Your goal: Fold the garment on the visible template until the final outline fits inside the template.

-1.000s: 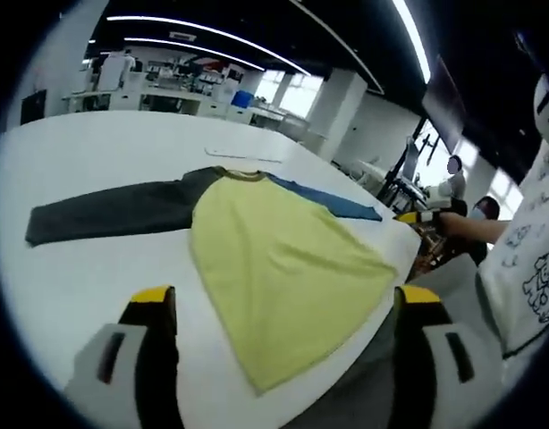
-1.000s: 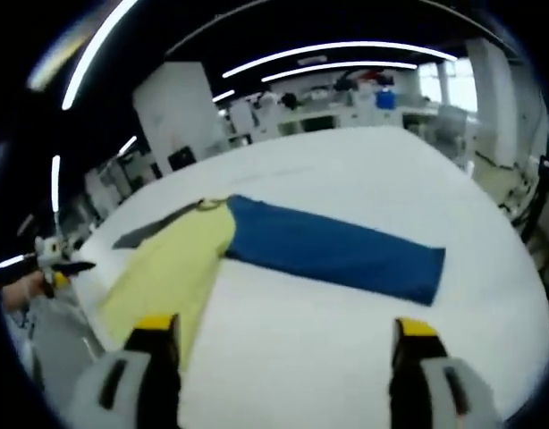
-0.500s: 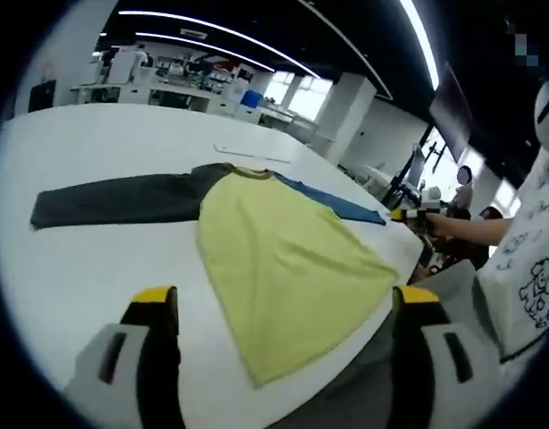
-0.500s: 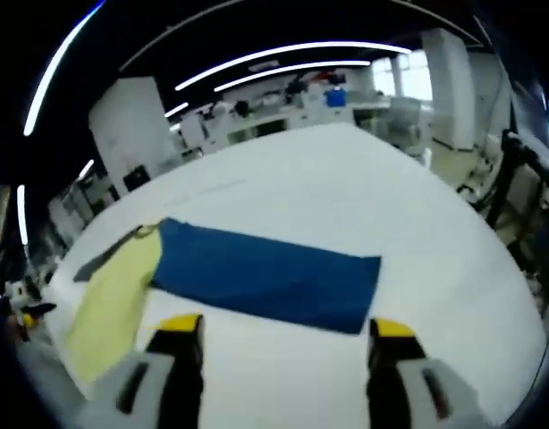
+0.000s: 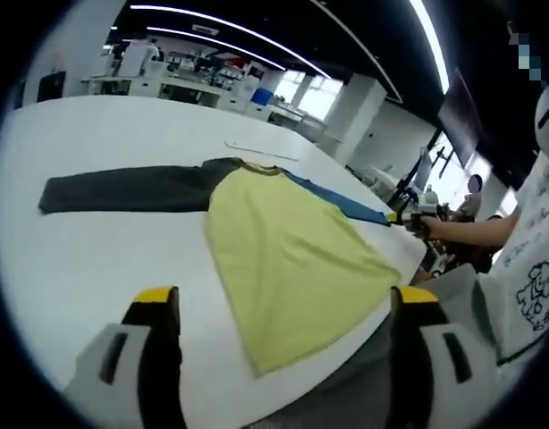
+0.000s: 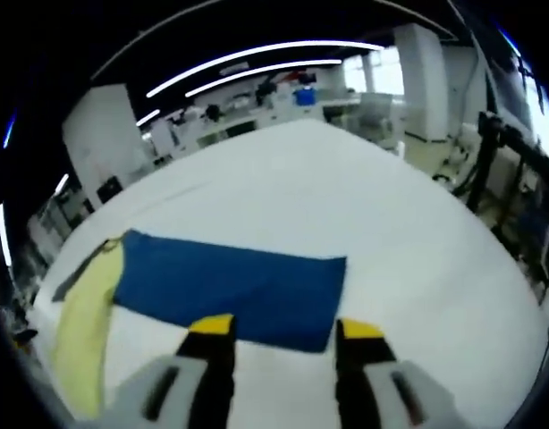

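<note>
— My right gripper (image 6: 274,329) hangs with jaws parted over the blue sleeve (image 6: 230,288)'s near edge, lined up to pinch the cuff, I judge.

— And the left?

— The left gripper (image 5: 279,299) is spread wide over the flat shirt (image 5: 283,255) on the white table (image 5: 105,259).

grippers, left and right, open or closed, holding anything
Left gripper: open, holding nothing, above the yellow shirt body.
Right gripper: open, narrower gap, at the blue sleeve cuff, nothing gripped.
</note>
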Available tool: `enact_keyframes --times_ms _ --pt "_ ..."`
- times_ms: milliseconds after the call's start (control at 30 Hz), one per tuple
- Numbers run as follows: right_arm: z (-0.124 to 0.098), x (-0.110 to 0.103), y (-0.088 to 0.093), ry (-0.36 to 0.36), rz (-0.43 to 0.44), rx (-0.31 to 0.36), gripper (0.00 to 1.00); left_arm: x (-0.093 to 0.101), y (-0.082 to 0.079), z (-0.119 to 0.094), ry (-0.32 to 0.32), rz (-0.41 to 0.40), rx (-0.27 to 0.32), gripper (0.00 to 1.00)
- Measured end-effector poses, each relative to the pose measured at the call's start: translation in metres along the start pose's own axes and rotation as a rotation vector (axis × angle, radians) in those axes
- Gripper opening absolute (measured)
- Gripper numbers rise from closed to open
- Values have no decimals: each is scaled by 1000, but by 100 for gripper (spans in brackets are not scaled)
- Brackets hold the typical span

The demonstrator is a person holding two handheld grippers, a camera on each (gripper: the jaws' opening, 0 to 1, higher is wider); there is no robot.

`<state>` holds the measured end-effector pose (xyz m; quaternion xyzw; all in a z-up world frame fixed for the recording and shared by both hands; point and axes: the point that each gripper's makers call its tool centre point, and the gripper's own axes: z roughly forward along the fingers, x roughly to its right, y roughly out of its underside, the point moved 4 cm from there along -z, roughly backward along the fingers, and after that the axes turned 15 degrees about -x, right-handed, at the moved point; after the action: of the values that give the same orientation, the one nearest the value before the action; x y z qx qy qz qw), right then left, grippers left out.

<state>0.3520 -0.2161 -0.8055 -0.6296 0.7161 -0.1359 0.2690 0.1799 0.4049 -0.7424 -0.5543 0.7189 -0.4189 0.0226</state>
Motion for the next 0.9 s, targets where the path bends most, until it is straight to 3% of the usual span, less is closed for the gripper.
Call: enact_keyframes --times_ms 133,400,900 --pt "-1 1 4 10 27 -11 32 1 1 0 0 -5 -4 94" --pt "7 14 2 67 14 -33 0 2 3 5 5 -15 -16 93" --pt "4 24 -17 94 6 -17 0 4 -1 15 19 -15 -28 92"
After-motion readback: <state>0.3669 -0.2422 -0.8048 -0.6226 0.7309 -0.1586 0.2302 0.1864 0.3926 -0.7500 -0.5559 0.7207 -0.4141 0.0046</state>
